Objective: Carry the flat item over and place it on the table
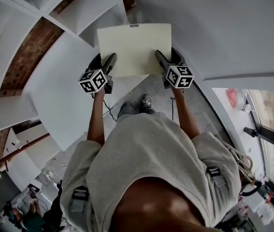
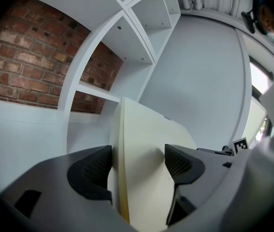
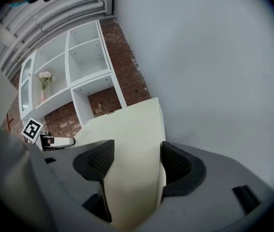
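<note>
A flat cream panel [image 1: 133, 50] is held up in the air in front of me, level between both grippers. My left gripper [image 1: 110, 64] is shut on its left near corner, and my right gripper [image 1: 162, 61] is shut on its right near corner. In the left gripper view the panel [image 2: 146, 144] runs forward between the two dark pads, both pressed on it, at the left gripper [image 2: 138, 161]. The right gripper view shows the same: the panel [image 3: 132, 129] is clamped in the right gripper [image 3: 137, 161]. No table top is in view.
A white shelf unit [image 1: 54, 13] against a brick wall [image 1: 28, 57] stands at the left, with a vase of flowers [image 3: 44, 83] in one cell. A plain grey wall [image 1: 224, 28] fills the right. My shoe [image 1: 146, 100] is on the floor below; a window [image 1: 272, 129] is at far right.
</note>
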Available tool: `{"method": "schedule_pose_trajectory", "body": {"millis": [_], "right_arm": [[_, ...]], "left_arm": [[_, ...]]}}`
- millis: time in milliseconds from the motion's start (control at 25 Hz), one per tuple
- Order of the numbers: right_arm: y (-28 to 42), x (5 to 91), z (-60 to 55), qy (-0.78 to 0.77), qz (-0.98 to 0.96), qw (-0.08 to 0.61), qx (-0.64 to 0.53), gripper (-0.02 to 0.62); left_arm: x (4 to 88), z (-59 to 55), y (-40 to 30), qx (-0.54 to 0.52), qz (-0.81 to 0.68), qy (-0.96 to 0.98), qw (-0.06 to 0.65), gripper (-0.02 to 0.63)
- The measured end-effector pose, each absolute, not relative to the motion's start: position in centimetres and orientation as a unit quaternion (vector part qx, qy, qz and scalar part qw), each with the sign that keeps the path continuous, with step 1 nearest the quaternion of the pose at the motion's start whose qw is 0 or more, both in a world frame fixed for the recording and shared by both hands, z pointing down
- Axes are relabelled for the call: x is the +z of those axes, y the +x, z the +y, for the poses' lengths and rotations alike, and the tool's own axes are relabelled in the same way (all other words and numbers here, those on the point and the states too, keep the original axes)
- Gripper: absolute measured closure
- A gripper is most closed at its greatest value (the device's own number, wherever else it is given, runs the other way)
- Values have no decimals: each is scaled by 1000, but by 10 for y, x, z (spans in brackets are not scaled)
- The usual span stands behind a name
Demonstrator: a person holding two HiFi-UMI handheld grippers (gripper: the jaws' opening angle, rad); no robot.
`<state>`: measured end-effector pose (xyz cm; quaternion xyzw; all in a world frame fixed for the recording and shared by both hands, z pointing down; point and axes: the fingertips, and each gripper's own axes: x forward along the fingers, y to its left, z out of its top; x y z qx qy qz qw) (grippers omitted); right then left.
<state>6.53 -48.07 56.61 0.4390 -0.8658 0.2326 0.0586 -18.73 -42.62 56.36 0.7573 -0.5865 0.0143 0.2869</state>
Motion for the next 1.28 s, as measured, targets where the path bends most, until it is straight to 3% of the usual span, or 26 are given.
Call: {"method": "schedule_pose_trajectory", "body": {"millis": [1280], "right_arm": [[6, 685, -465, 479, -805, 143, 321, 276]], "left_arm": [[691, -431, -252, 63, -531, 739, 409, 265]]}}
